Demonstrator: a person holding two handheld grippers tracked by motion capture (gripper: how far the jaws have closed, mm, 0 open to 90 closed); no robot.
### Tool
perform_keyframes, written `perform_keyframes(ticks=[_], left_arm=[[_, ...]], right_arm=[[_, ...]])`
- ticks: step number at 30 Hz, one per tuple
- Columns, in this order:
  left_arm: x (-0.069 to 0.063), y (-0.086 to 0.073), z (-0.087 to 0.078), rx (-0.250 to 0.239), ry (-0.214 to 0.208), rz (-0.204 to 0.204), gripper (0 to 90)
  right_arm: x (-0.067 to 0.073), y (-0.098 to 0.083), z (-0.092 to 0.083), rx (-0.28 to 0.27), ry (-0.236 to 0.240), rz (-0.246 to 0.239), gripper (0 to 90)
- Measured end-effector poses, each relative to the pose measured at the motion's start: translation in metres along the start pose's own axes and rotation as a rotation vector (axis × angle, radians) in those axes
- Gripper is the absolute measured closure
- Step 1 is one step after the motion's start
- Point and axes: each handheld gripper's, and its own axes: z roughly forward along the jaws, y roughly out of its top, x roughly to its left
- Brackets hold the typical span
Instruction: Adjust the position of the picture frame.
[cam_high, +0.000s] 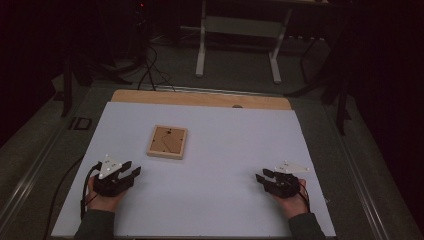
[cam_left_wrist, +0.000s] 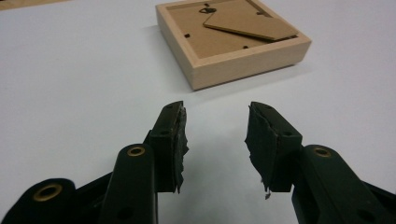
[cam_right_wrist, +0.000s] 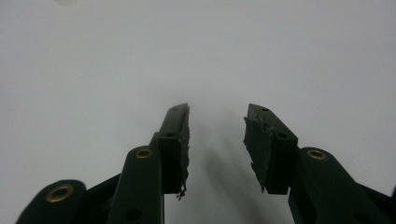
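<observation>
Nothing started yet, as far as I can judge. Wooden picture frame lies face down on the white table, back panel up, with its easel stand flat against the backing. It sits left of centre, ahead of my left hand-held gripper and well apart from the right one. Neither touches it.

Left hand-held gripper: jaws about half open, nothing between the pads, pointing at the frame's near corner. It rests low near the table's front edge.

Right hand-held gripper: also about half open and empty, bare table ahead of the jaws.

Left to do: everything. The left is the nearer one for a first reach, probably at the near edge of the frame.
</observation>
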Motion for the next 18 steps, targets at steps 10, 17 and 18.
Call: perform_keyframes(ticks=[10, 17, 18], left_arm=[[0.0036, -0.0006, 0.0003, 0.014, -0.027, -0.01, 59.8], [0.004, -0.0001, 0.001, 0.029, -0.06, -0.008, 74.8], [0.0043, 0.0, 0.0018, 0.048, -0.078, 0.005, 79.4]], right_arm=[[0.0002, 0.0005, -0.0005, -0.005, 0.016, 0.007, 57.8], [0.0003, 0.0005, -0.0006, -0.004, 0.029, 0.003, 57.7], [0.0004, 0.0003, -0.0004, -0.004, 0.029, 0.006, 57.7]])
